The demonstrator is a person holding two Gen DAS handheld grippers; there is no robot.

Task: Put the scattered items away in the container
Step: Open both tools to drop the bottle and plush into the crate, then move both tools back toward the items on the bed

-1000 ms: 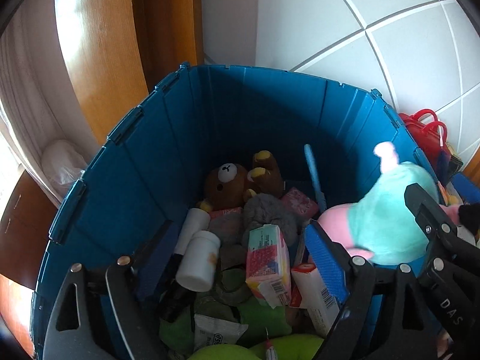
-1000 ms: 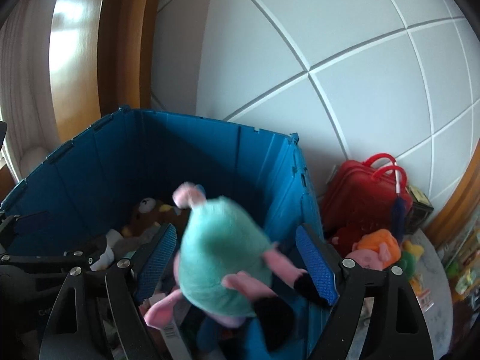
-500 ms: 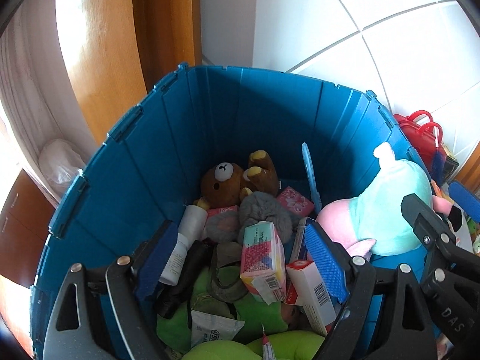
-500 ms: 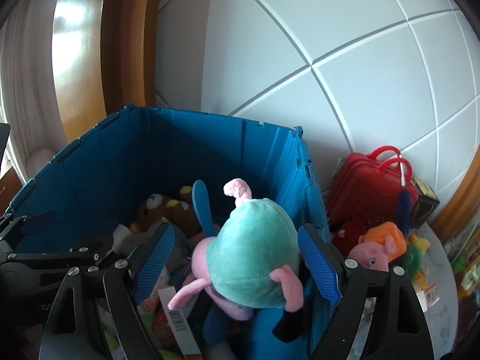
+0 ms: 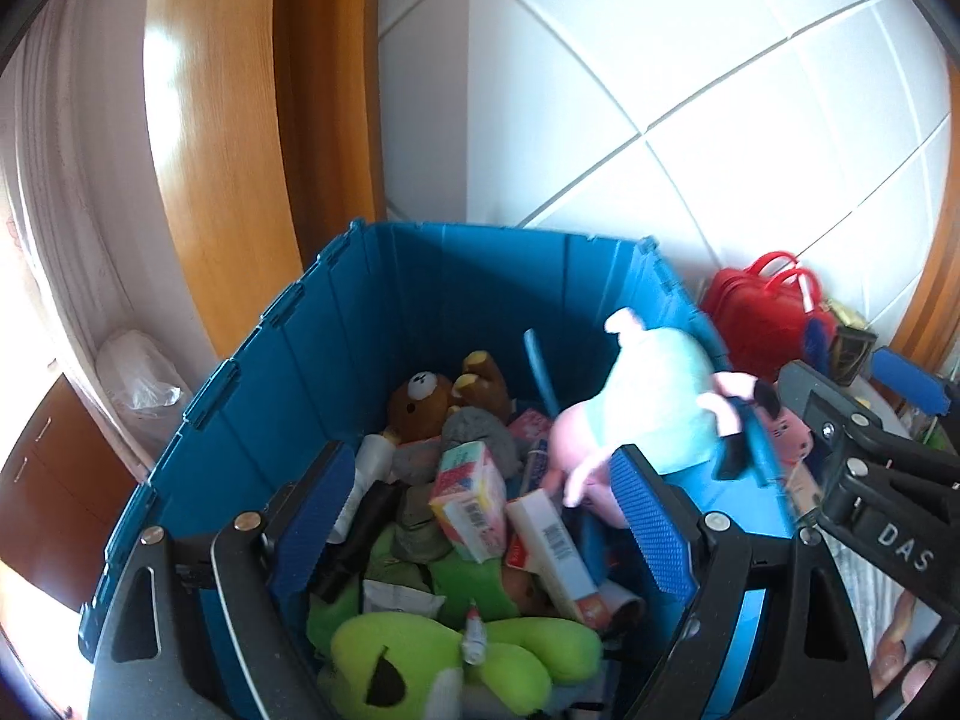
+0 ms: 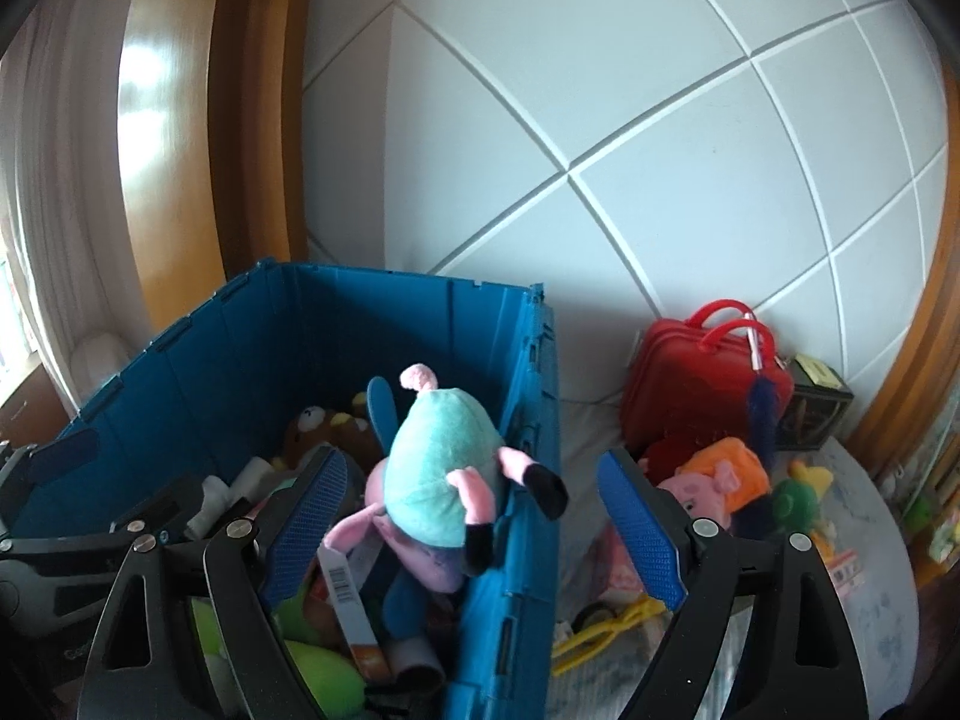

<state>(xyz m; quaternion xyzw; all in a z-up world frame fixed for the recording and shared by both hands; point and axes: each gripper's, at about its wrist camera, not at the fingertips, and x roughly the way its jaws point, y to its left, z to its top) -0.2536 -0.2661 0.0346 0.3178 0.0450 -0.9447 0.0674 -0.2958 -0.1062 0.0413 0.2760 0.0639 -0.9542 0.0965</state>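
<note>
The blue crate (image 5: pixel 420 300) (image 6: pixel 300 348) holds several things: a brown bear (image 5: pixel 420 396), boxes, a white bottle and a green plush (image 5: pixel 432 660). A pig plush in a teal dress (image 6: pixel 438 468) (image 5: pixel 654 396) lies head down on the crate's right wall, half inside. My right gripper (image 6: pixel 474 510) hangs above and behind it. Its jaws are opening, and the pads (image 6: pixel 636 522) stand clear of the plush. My left gripper (image 5: pixel 480 498) is open over the crate with nothing held.
On the bed right of the crate sit a red suitcase (image 6: pixel 702 384), a pig plush in orange (image 6: pixel 720 480), a green toy (image 6: pixel 798 498) and a yellow toy (image 6: pixel 606 630). Behind are a white panelled wall and a wooden frame. A white bag (image 5: pixel 138 372) lies left.
The teal-dressed plush left my right gripper's jaws and settled on the crate's right wall. Both grippers drew back and rose, so the crate looks smaller and lower.
</note>
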